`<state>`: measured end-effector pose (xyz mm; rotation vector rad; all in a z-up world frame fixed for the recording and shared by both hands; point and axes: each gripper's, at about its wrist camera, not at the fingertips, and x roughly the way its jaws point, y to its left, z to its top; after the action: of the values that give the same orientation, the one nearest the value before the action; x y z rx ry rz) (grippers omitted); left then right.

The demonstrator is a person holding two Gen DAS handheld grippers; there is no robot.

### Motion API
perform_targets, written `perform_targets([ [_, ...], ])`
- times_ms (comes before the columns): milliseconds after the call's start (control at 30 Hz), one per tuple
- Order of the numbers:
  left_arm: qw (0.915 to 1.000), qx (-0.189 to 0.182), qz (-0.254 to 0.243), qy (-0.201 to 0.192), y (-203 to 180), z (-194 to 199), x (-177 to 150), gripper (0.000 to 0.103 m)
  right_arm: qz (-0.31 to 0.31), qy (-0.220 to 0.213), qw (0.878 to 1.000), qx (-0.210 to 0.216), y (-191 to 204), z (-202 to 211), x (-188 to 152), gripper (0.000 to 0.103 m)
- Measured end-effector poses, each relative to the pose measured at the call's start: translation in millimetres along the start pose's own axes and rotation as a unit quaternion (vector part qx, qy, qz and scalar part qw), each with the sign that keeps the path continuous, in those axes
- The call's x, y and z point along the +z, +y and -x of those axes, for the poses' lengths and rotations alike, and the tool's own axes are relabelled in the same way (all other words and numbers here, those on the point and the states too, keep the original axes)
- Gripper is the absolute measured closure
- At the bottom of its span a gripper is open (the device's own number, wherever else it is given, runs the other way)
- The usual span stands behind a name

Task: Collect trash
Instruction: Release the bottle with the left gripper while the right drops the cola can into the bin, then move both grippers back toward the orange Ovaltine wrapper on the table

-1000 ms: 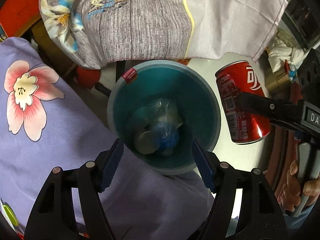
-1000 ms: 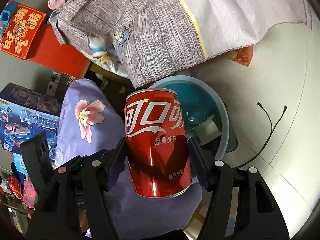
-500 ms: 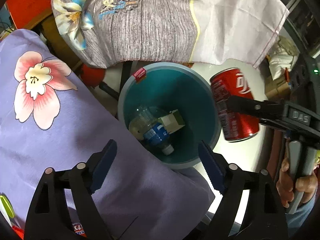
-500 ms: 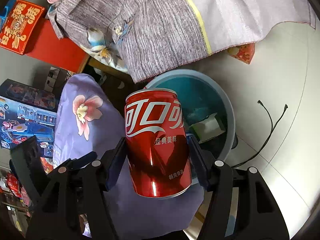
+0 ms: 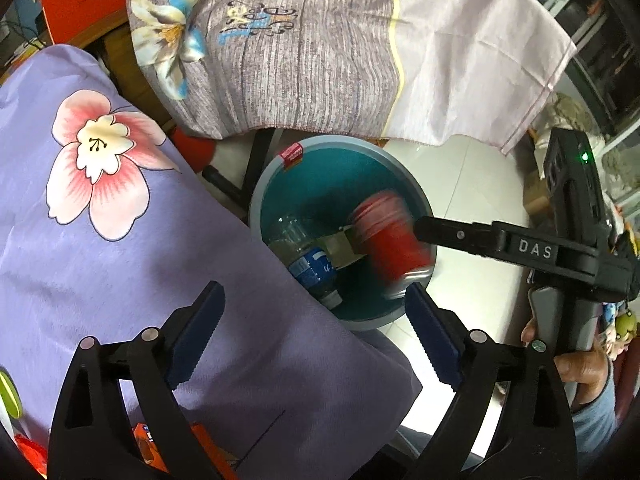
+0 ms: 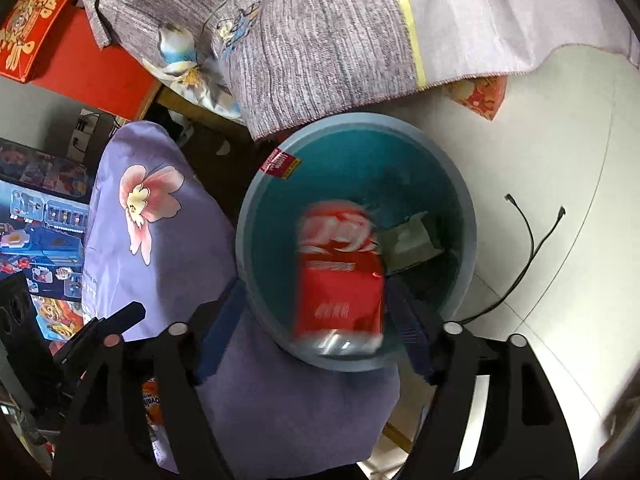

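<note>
One red can [image 6: 340,272], motion-blurred, inside the teal bin [image 6: 468,216] beside one bottle [image 5: 312,268] and one carton [image 6: 412,236]. Right gripper [image 6: 316,332] jaws just opened, pads off the can; left gripper [image 5: 316,332] wide, empty.

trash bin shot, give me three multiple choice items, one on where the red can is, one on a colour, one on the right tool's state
1. Where is the red can?
A. over the bin's opening
B. on the purple cloth
C. on the white floor

2. What colour is the inside of the bin?
A. yellow
B. teal
C. black

3. How does the right tool stand?
A. clamped on the can
B. shut on nothing
C. open, can loose

Answers:
1. A: the blurred can sits inside the bin's rim in both views.
2. B: the inner wall is teal, and a plastic bottle lies inside.
3. C: its jaws have just been opening, with a gap beside the blurred can.
</note>
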<state>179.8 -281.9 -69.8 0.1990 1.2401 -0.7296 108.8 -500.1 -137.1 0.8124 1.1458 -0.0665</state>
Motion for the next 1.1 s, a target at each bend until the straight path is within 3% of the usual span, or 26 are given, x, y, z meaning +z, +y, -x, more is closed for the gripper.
perform_targets([
  [533, 0.9997, -0.005, 0.016, -0.017, 10.0, 26.5, -19.5, 0.009, -0.009, -0.005, 1.000, -0.018, 13.3, 17.9, -13.1, 0.025],
  [833, 0.9983, 0.008, 0.041, -0.041, 39.0, 60.2, -49.3, 0.008, 0.035, 0.003, 0.999, -0.026, 57.2, 20.6, -36.1, 0.025],
  [1100, 0.9943, 0.032, 0.076, -0.068, 81.3, 101.7, -98.5, 0.007, 0.087, 0.021, 0.996, -0.019, 115.4, 8.2, -68.8, 0.022],
])
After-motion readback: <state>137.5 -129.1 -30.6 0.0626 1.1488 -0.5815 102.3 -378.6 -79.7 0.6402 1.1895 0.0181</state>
